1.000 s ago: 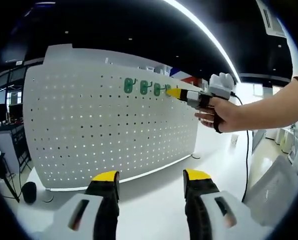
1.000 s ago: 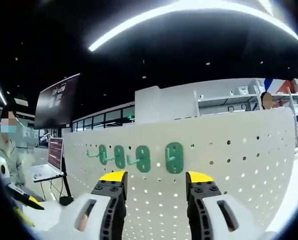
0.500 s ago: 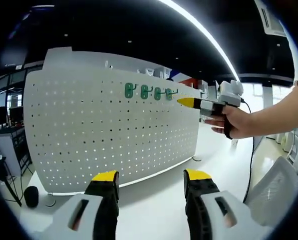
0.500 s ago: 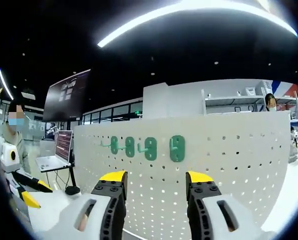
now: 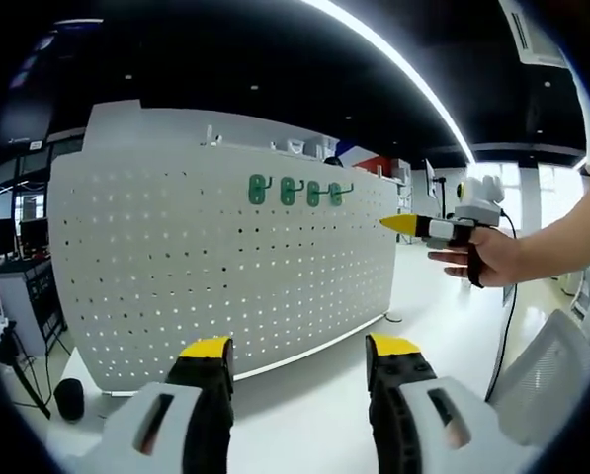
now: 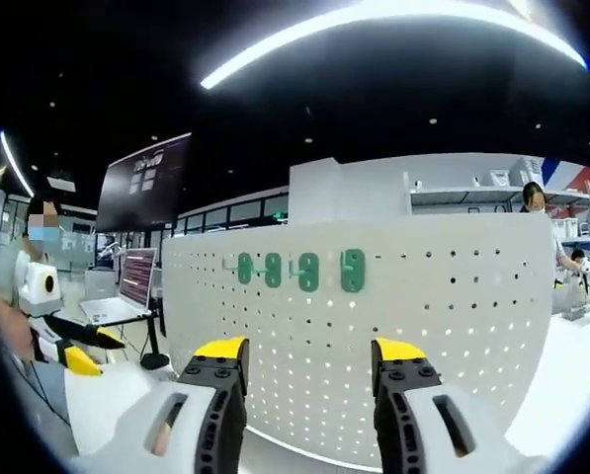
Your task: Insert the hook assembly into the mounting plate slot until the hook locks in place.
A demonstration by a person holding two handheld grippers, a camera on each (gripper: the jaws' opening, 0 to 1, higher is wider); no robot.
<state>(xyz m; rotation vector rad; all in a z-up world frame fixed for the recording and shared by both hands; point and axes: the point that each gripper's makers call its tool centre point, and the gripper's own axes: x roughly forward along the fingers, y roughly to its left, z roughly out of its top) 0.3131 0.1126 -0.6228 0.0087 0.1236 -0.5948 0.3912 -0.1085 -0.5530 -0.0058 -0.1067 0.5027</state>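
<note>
Left gripper view: the left gripper (image 5: 299,360) is seen from behind, its two yellow-tipped jaws held apart with nothing between them.
Pegboard: a white perforated pegboard (image 5: 176,267) stands upright straight ahead of the left gripper, on a white table (image 5: 304,415).
Hooks: four green hooks (image 5: 295,191) are mounted in a row near the top edge of the pegboard, above and ahead of the left jaws; the rightmost one juts out toward the right.
Right gripper: the right gripper (image 5: 401,224) is seen to the upper right of the left jaws, held in a hand (image 5: 492,259), its yellow tip pointing at the pegboard and apart from the hooks.
Cable: a dark cable (image 5: 502,326) hangs down from that hand.
Other things near the left jaws: a small dark round object (image 5: 69,397) sits low at the left, beside the pegboard's foot.
Right gripper view: the same gripper's own jaws are seen spread wide, empty, with the hook row (image 6: 299,271) above and ahead, between them and to the left.
Left side of that view: a laptop (image 6: 126,296) is open on a stand, a dark screen (image 6: 143,183) is above it, and the left gripper (image 6: 82,360) is seen low at the edge.
Right side: shelving (image 6: 472,197) rises behind the pegboard, and a person (image 6: 535,197) stands beyond it.
</note>
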